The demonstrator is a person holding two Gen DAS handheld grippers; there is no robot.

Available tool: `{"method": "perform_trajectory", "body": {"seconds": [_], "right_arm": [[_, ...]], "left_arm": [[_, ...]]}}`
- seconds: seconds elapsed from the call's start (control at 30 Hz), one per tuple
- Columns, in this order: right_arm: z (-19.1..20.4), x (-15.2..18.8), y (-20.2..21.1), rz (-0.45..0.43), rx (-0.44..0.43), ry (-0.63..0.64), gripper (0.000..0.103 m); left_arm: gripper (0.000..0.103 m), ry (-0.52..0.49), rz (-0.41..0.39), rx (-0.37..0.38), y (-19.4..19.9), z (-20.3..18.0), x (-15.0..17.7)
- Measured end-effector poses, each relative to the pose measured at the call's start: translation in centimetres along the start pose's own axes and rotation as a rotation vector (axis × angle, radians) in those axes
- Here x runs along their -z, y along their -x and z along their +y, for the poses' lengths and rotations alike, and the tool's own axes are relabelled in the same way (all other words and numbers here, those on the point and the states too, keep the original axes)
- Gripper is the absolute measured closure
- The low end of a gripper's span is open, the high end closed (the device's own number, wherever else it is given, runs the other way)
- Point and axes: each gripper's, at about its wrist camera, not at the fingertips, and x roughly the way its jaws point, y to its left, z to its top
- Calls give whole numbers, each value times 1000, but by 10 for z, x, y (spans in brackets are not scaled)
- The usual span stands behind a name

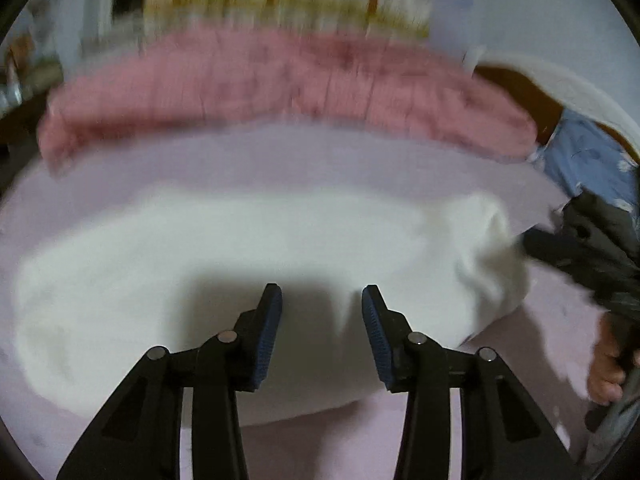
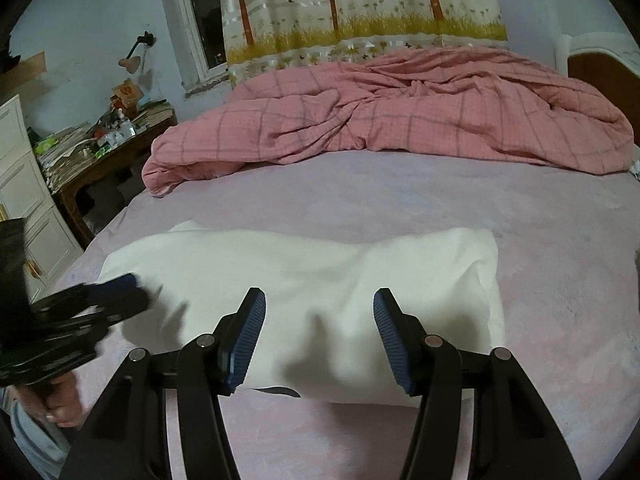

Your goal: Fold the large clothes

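White garment (image 2: 304, 280) is lying folded into a long band on the bed (image 2: 360, 184), long axis running left to right, parallel to the near edge. Both grippers are over it, released, nothing between the fingers. Right gripper (image 2: 319, 336) sits above its middle and the left gripper (image 1: 322, 332) is toward the left end, so I'd guess an end-over-end fold comes next.

A patterned curtain (image 2: 360, 8) hung beside a dark window (image 2: 202, 20); a cluttered desk (image 2: 108, 140) stood against the pale blue wall (image 2: 88, 28).
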Motion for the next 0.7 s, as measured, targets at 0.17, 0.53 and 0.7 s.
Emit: {"method": "perform_trajectory", "body": {"seconds": [0.17,0.53,0.7], "right_arm": [[-8,1,-10,45,-14,-38,44],[52,-20,-60,127,-102,-43,44],[76,-20,-116,245,-60,-48,45]], "left_arm": [[55,7,-68,40,-20,16,15],[54,10,-125,54,-20,16,14],[49,36,-171,3,-10,22,11]]}}
